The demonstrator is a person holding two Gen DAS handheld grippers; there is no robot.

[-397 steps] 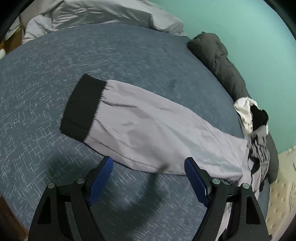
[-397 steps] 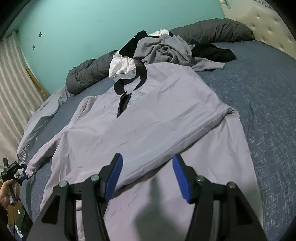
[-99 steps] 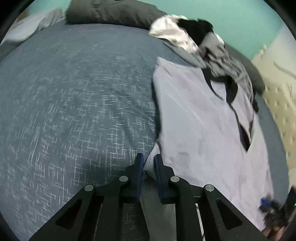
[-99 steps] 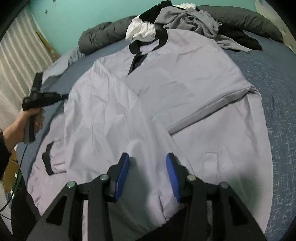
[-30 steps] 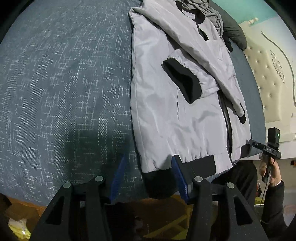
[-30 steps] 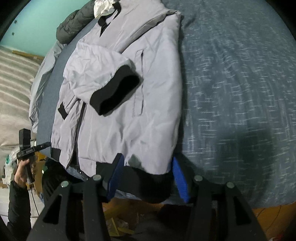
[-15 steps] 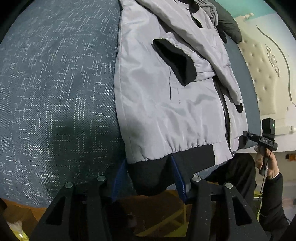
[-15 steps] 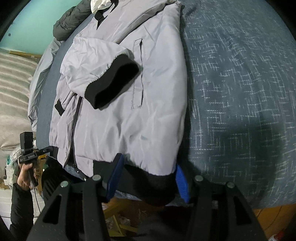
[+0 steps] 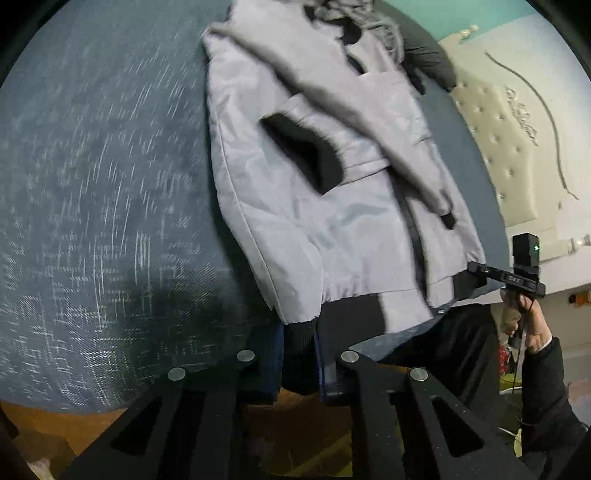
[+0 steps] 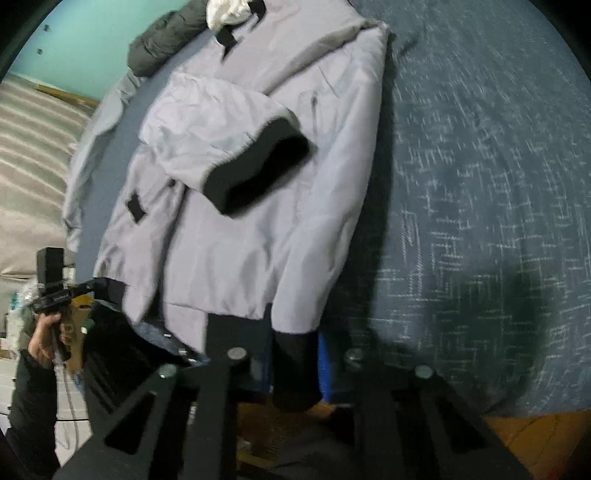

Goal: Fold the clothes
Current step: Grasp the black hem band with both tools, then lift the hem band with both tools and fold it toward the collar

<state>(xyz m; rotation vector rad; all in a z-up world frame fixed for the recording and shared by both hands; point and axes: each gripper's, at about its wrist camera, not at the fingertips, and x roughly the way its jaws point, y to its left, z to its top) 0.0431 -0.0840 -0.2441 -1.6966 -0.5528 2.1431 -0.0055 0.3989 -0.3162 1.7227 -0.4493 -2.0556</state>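
A pale grey jacket (image 9: 295, 206) with black cuffs and a black hem lies on the dark blue bed (image 9: 96, 206), both sleeves folded across its front. My left gripper (image 9: 299, 354) is shut on the black hem (image 9: 299, 343) at one bottom corner. In the right wrist view the same jacket (image 10: 251, 229) shows, and my right gripper (image 10: 293, 369) is shut on the black hem (image 10: 291, 362) at the other bottom corner. Each wrist view shows the other gripper held in a hand (image 9: 524, 321) at the hem's far end.
A heap of grey, black and white clothes (image 10: 229, 11) and a dark duvet (image 10: 162, 40) lie beyond the jacket's collar. A cream tufted headboard (image 9: 517, 140) stands at the right. Bare wooden floor (image 10: 524, 428) shows below the bed's edge.
Both grippers have closed onto the jacket's black hem corners, which sat between open fingers half a second ago. The views are blurred by motion and the hem has lifted.
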